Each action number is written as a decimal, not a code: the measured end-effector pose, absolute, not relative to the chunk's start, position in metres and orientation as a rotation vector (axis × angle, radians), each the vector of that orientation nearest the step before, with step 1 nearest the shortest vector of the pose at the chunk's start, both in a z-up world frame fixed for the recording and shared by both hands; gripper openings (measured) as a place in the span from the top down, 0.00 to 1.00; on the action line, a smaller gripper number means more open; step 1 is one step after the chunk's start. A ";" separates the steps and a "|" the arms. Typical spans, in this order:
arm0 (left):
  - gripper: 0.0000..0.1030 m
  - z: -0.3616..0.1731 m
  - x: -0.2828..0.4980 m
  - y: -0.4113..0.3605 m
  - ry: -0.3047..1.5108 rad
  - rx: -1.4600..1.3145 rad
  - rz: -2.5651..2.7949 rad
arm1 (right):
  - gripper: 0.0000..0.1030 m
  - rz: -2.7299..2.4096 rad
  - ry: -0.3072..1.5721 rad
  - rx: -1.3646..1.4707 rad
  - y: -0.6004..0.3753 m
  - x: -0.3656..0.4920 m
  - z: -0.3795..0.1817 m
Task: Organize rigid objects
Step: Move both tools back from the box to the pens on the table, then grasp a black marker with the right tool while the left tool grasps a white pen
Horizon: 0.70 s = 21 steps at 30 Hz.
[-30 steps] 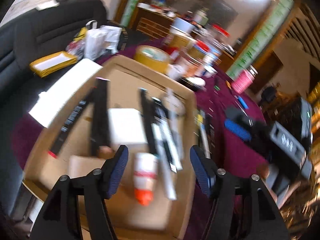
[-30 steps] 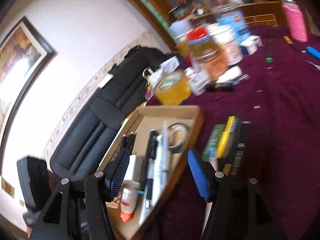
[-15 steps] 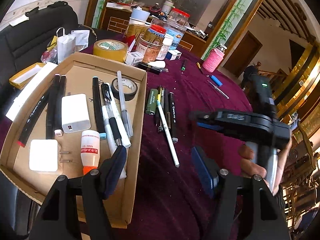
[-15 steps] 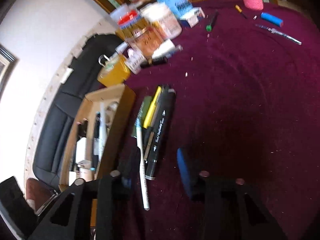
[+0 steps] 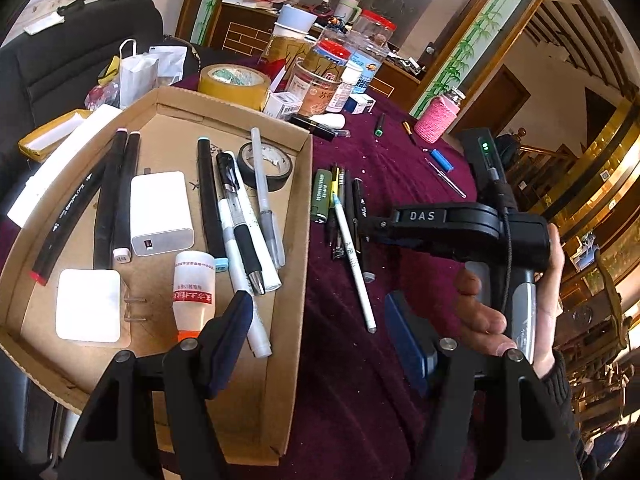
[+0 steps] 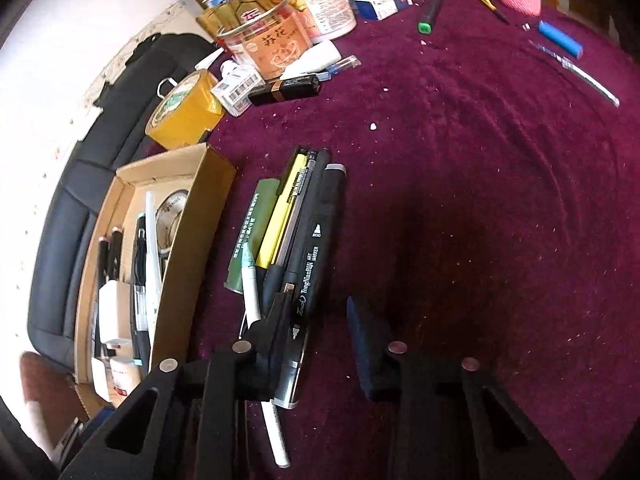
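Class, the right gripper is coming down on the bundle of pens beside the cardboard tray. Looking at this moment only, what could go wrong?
1. The right gripper, its jaws just closing, straddles the black art marker, which lies tight against the other pens; its left finger may snag them too.
2. The long white pen lies slanted across the bundle and could be dragged along.
3. The brown cardboard tray sits close; a swing could knock it.

From my right wrist view, the black marker [image 6: 316,252] runs under the right gripper's [image 6: 320,320] left finger, its lower end hidden; I can't tell whether the pads touch it. The cardboard box [image 6: 192,240] is cut off at the lower left. Jar labels [image 5: 316,92] are too small to read.
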State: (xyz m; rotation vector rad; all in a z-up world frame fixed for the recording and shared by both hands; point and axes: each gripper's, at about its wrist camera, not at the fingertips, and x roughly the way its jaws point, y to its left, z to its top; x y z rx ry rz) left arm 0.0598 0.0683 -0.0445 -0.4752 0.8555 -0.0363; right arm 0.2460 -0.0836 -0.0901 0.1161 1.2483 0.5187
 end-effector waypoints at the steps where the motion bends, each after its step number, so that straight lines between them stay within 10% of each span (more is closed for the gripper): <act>1: 0.35 -0.045 0.061 0.069 0.858 -0.478 -0.036 | 0.75 0.498 1.247 0.090 -0.081 0.245 -0.088; 21: 0.34 -0.046 0.081 0.033 0.891 -0.393 -0.051 | 0.85 0.524 1.095 0.151 -0.148 0.236 -0.056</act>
